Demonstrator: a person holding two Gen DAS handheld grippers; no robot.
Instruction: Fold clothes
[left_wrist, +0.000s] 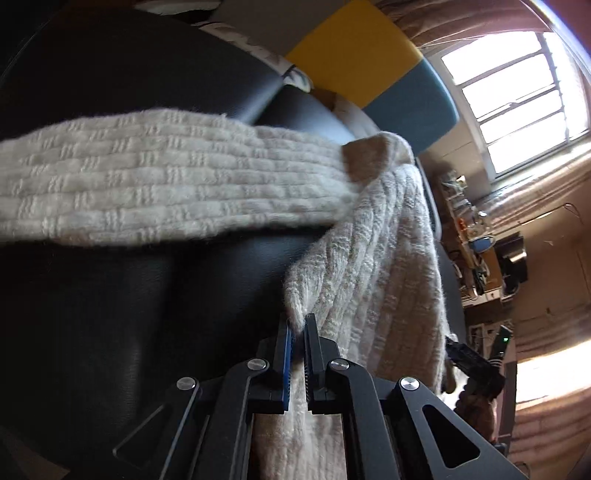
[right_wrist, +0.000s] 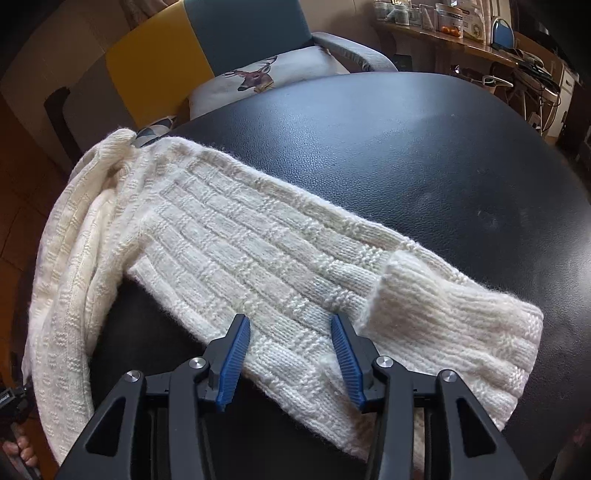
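Note:
A cream knitted sweater (right_wrist: 236, 240) lies partly on a round black leather table (right_wrist: 424, 155), its sleeve stretched across the top and its ribbed cuff (right_wrist: 454, 325) at the right. The body hangs over the table's left edge. My left gripper (left_wrist: 298, 326) is shut on the sweater's edge (left_wrist: 299, 302), with knit running down between the fingers. The sleeve shows in the left wrist view (left_wrist: 166, 184) as a band across the table. My right gripper (right_wrist: 290, 332) is open and empty, its blue pads (right_wrist: 234, 363) hovering just above the sleeve near the cuff.
A chair with yellow and teal panels (right_wrist: 207, 48) and a deer-print cushion (right_wrist: 255, 77) stands behind the table. A cluttered wooden shelf (right_wrist: 443, 33) runs along the back right. A bright window (left_wrist: 517, 96) shows in the left wrist view.

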